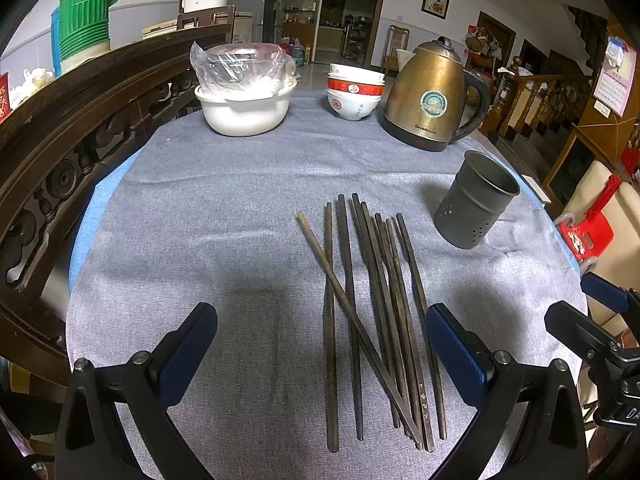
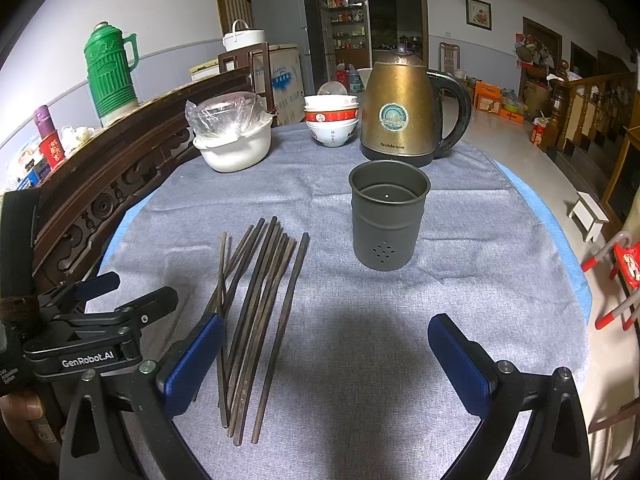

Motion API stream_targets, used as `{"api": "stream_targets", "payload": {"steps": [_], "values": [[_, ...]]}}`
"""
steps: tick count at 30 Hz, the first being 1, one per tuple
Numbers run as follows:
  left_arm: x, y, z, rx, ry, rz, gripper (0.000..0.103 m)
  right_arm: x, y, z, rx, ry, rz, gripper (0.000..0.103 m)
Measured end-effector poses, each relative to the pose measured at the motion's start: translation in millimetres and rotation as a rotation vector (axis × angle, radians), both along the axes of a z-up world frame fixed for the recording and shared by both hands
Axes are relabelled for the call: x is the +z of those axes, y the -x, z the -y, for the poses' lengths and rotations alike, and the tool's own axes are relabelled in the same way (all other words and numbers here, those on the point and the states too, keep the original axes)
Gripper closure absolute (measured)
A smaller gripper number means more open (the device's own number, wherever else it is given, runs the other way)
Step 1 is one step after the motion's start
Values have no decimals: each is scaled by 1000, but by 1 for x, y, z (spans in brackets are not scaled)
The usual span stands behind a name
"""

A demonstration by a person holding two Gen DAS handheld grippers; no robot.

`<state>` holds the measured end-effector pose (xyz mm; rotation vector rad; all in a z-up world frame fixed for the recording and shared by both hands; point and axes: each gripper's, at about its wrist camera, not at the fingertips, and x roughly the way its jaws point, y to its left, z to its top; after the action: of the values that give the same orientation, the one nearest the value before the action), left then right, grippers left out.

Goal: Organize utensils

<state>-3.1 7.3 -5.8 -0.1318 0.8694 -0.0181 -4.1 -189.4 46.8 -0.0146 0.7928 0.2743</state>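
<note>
Grey cloth [image 1: 224, 208]: lying over the table, bearing everything.
Holder cup [image 2: 387, 216]: standing upright and empty, near the chopsticks' right.
Chopsticks [image 1: 372, 312]: lying loosely bundled, one crossing.
Left gripper [image 1: 320, 356], right gripper [image 2: 324, 360]: both hovering spread wide, holding nothing.
Step, judged: opening; next calls for pinching one stick.

Both wrist cameras are looking forward, low over the bench [image 1: 240, 208], toward the kettle [image 1: 434, 96]. The left view is sitting nearer the chopsticks [image 1: 376, 312]; both are sharing the cup [image 2: 387, 220].
</note>
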Motion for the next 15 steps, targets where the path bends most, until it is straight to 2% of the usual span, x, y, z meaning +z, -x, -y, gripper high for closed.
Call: {"api": "stream_targets", "payload": {"steps": [8, 11, 15], "values": [[-6, 0, -6, 5, 10, -14, 0, -6, -4, 0, 12, -10, -23, 0], [-16, 1, -18, 28, 19, -44, 0, -19, -14, 3, 16, -30, -92, 0], [-34, -1, -40, 75, 56, -114, 0, -46, -33, 8, 31, -104, -241, 0]]}}
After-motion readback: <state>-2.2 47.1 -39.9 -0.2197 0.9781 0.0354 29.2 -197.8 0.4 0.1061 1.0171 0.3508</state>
